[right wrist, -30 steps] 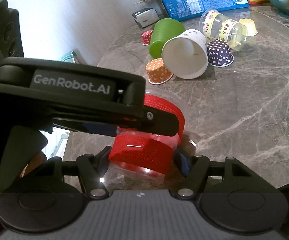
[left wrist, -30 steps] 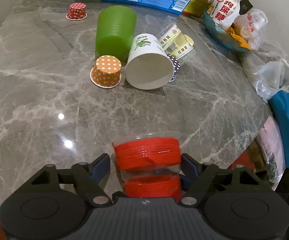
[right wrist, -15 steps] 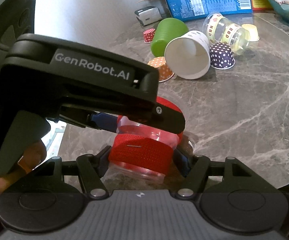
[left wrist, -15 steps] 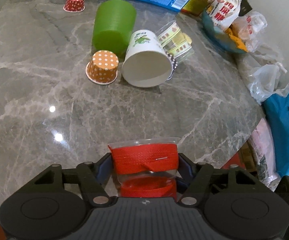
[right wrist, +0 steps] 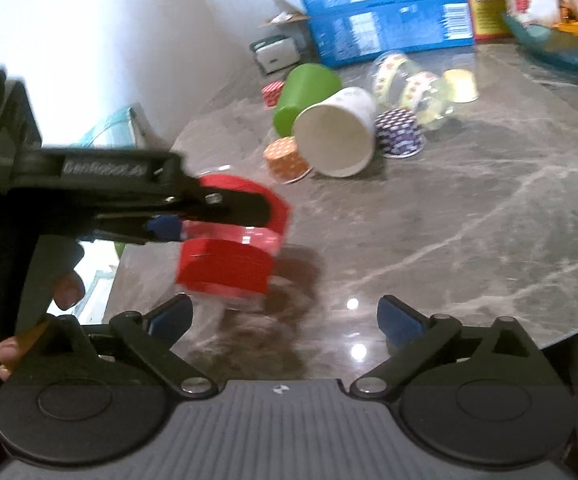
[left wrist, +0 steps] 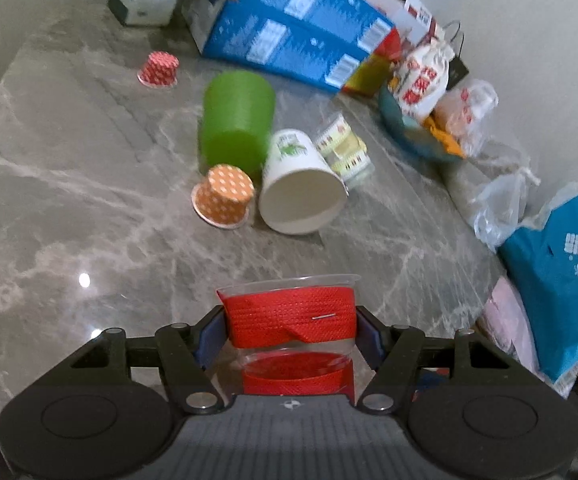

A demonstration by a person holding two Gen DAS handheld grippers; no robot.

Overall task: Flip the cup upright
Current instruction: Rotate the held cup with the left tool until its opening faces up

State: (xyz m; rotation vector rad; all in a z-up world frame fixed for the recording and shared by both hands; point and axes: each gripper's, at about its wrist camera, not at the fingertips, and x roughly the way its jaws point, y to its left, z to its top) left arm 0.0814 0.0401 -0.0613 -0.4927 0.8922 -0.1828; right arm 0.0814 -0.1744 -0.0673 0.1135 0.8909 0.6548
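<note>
Here the left gripper (left wrist: 289,330) pinches the clear plastic cup (left wrist: 289,316) wrapped in red bands, its blue pads (left wrist: 209,334) pressed on both sides; the rim faces away from the camera, toward 12 o'clock. In the right wrist view the same cup (right wrist: 229,264) hangs above the marble table (right wrist: 469,220) at about 9 o'clock, blurred. The right gripper (right wrist: 285,320) is spread wide with nothing between its fingers. Further off at 12 o'clock lie a white paper cup (left wrist: 301,192) on its side, a green cup (left wrist: 235,120) and an orange dotted cup (left wrist: 225,196) mouth down, just beside one another.
</note>
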